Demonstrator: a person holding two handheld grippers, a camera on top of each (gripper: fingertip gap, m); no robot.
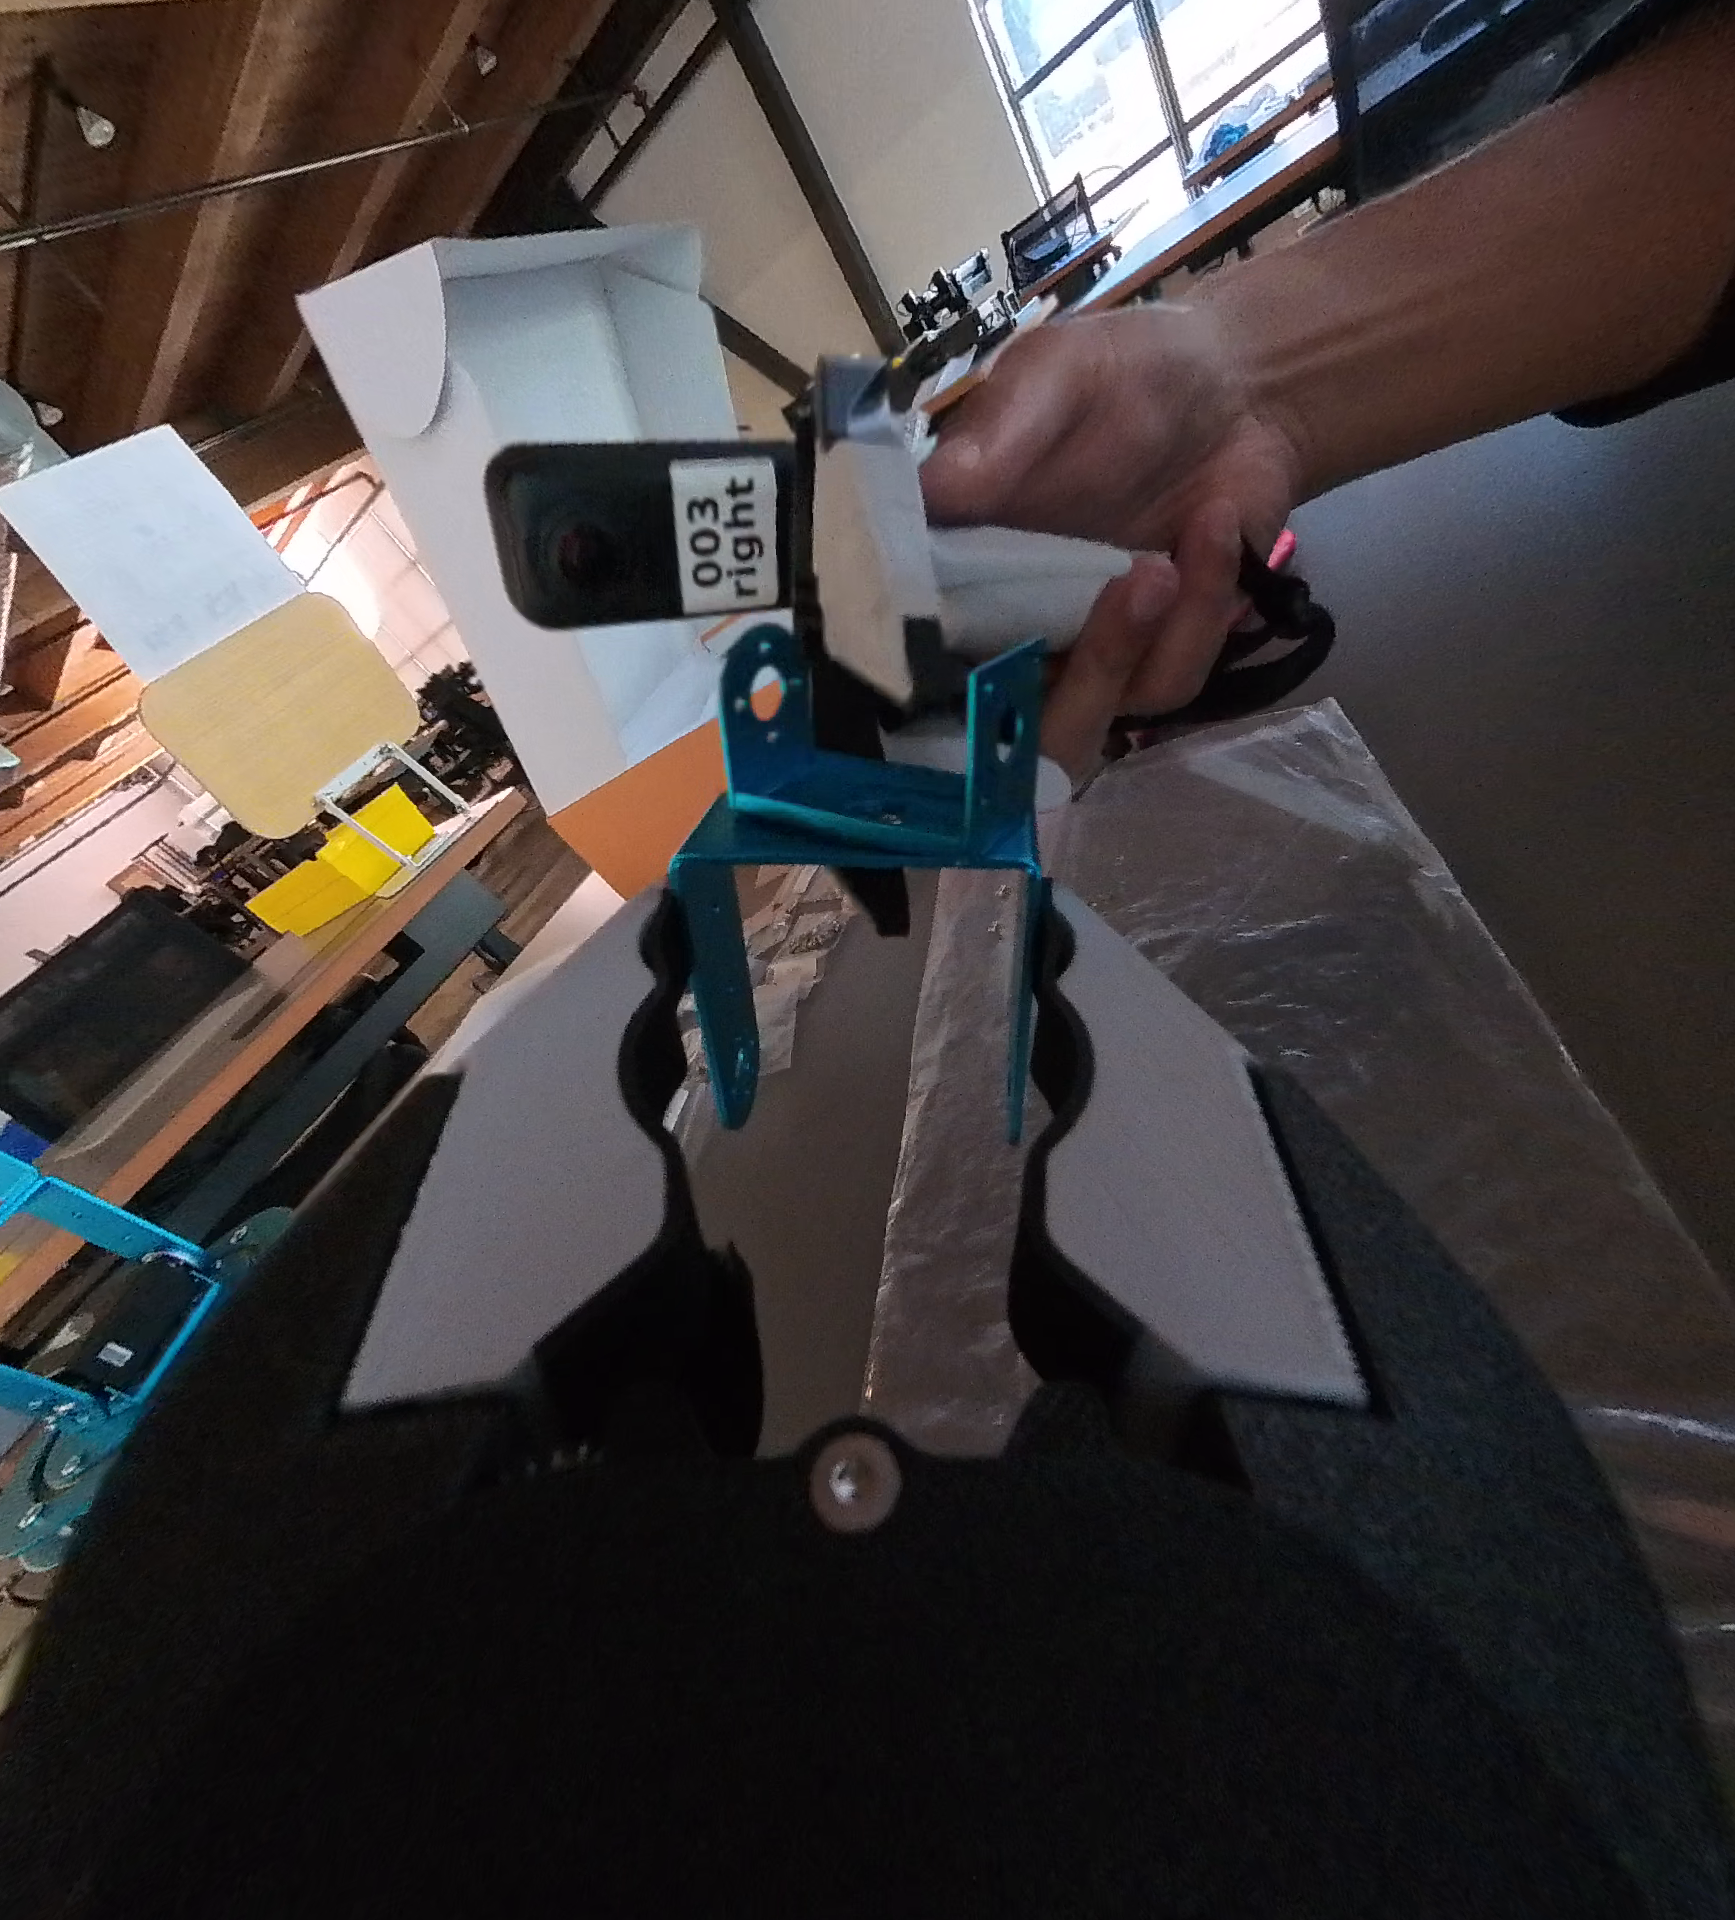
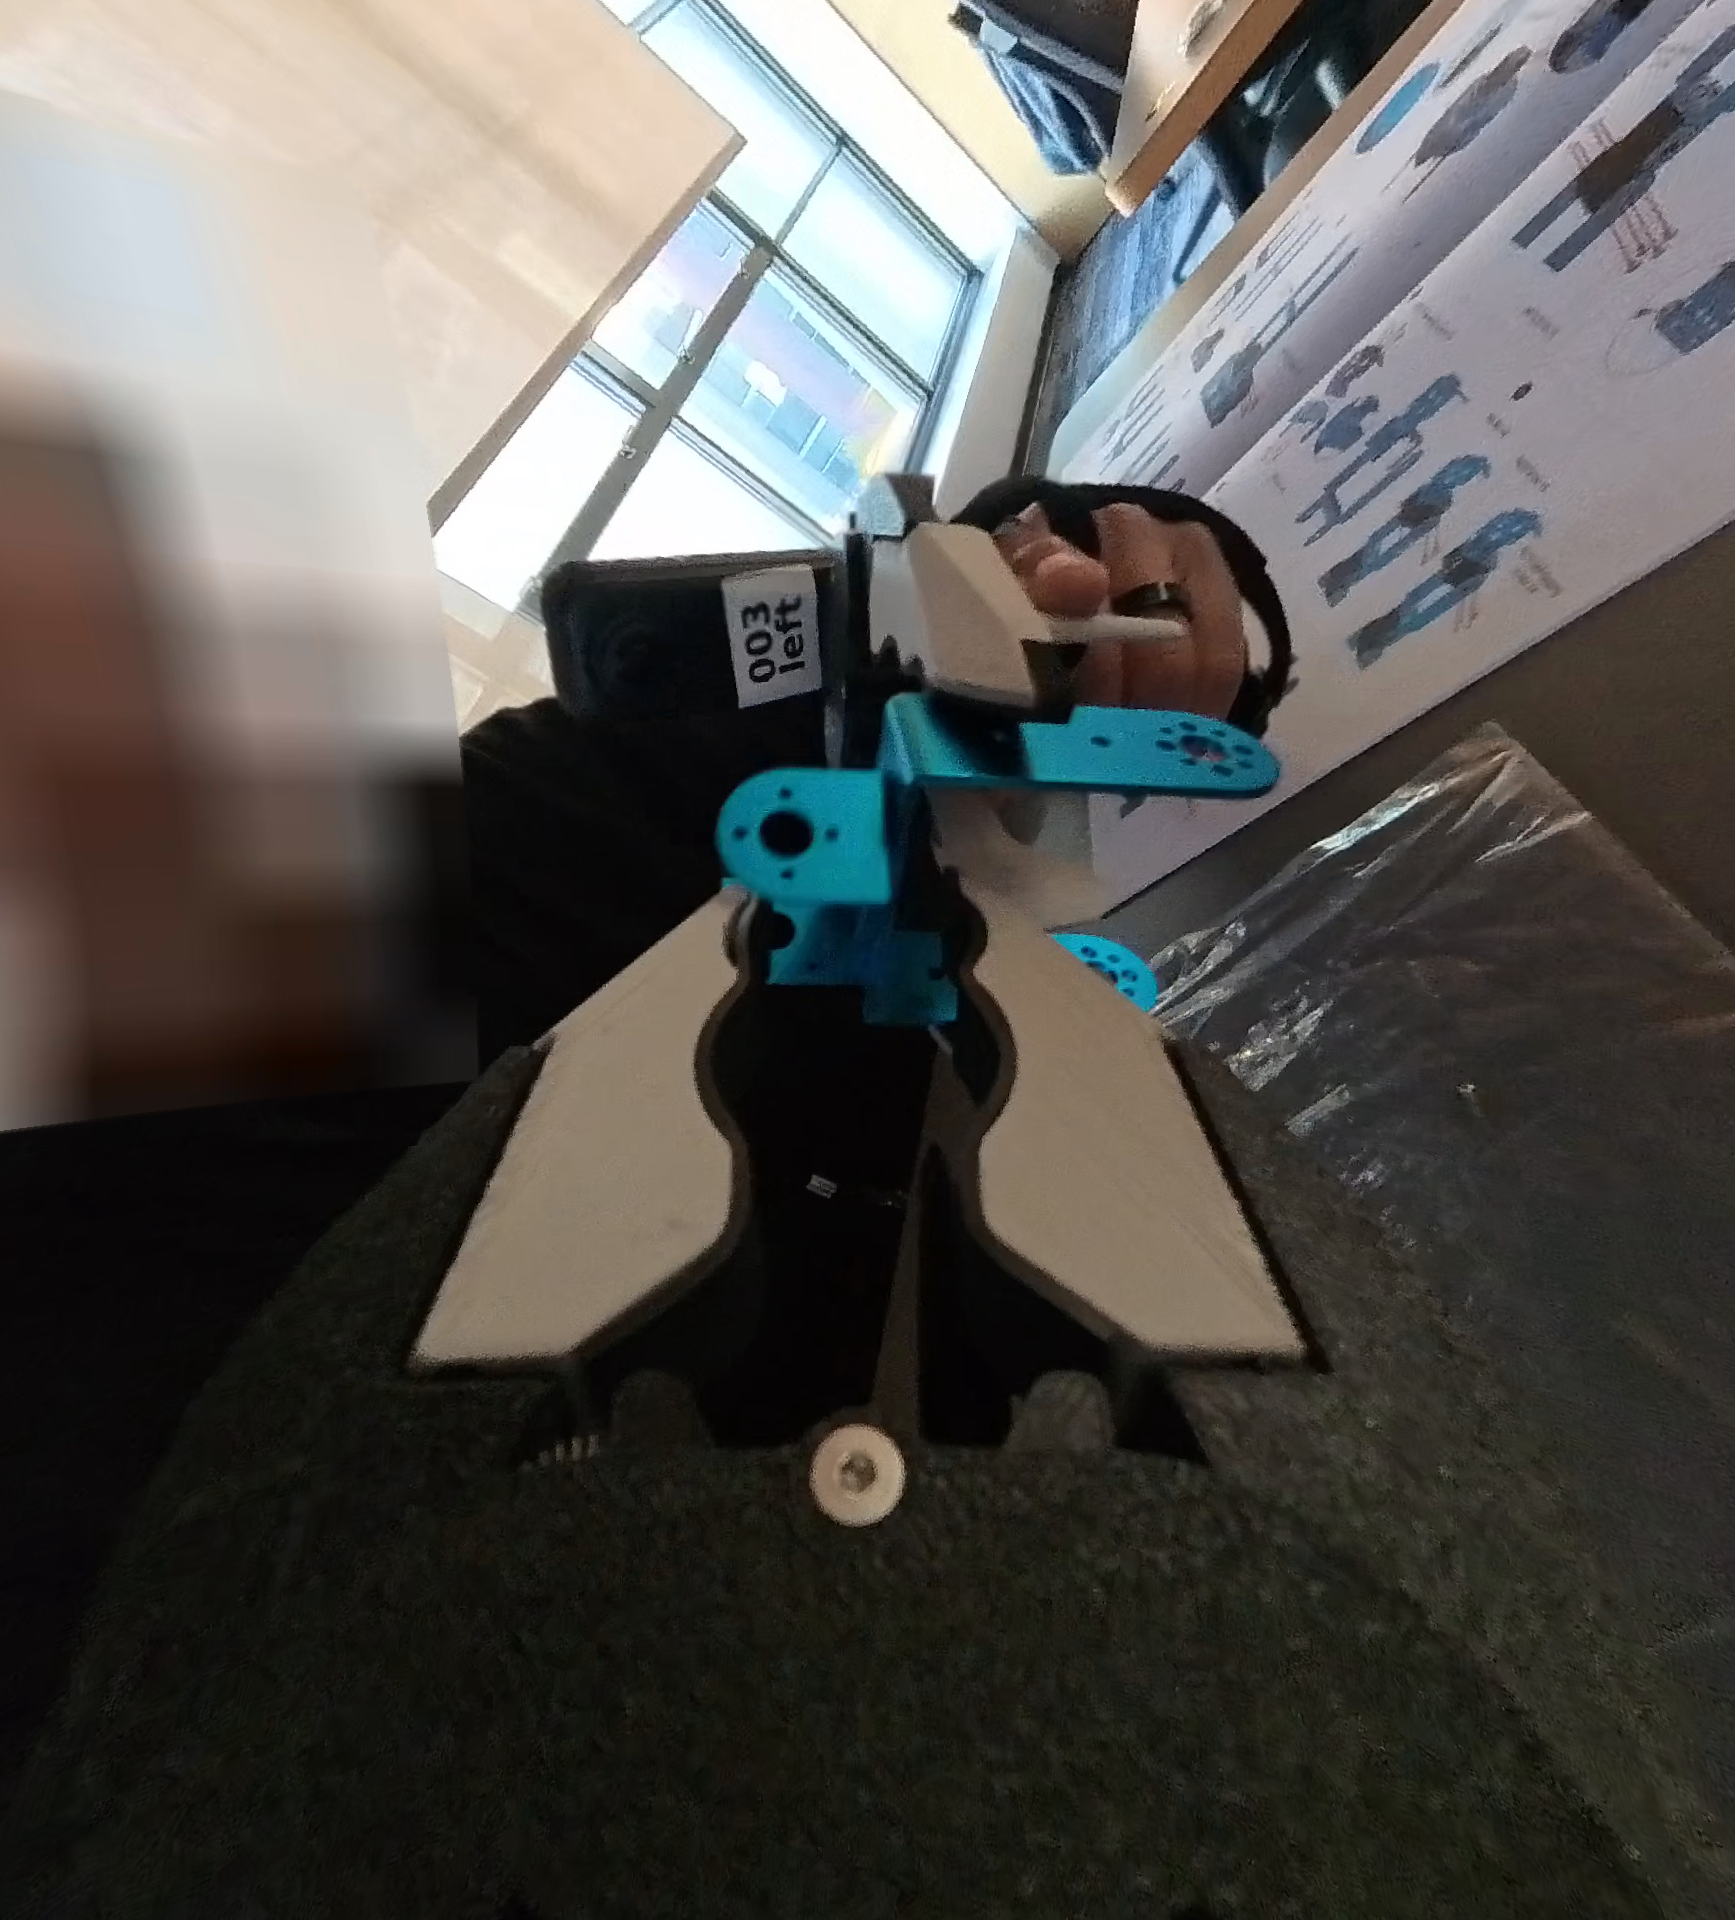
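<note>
In the left wrist view my left gripper [image 1: 858, 914] is shut on a blue U-shaped metal bracket [image 1: 723, 987], its two legs pointing back between my fingers. A second blue U-shaped bracket [image 1: 842, 795] sits base to base against it, held by my right gripper [image 1: 863, 717], which a hand [image 1: 1102, 499] grips. In the right wrist view my right gripper [image 2: 852, 925] is shut on its blue bracket [image 2: 811, 883]. The left gripper's bracket [image 2: 1102, 753] touches it at a right angle. Both are held above the dark table [image 2: 1465, 1351].
A clear plastic bag [image 1: 1310, 935] lies on the table under the grippers, also in the right wrist view [image 2: 1465, 935]. A printed instruction sheet [image 2: 1465, 416] lies beyond it. Another blue part [image 2: 1102, 966] rests by the bag. An open white box [image 1: 551, 416] and a blue frame assembly [image 1: 63, 1299] stand left. Left and right tips are no more than a few centimetres apart.
</note>
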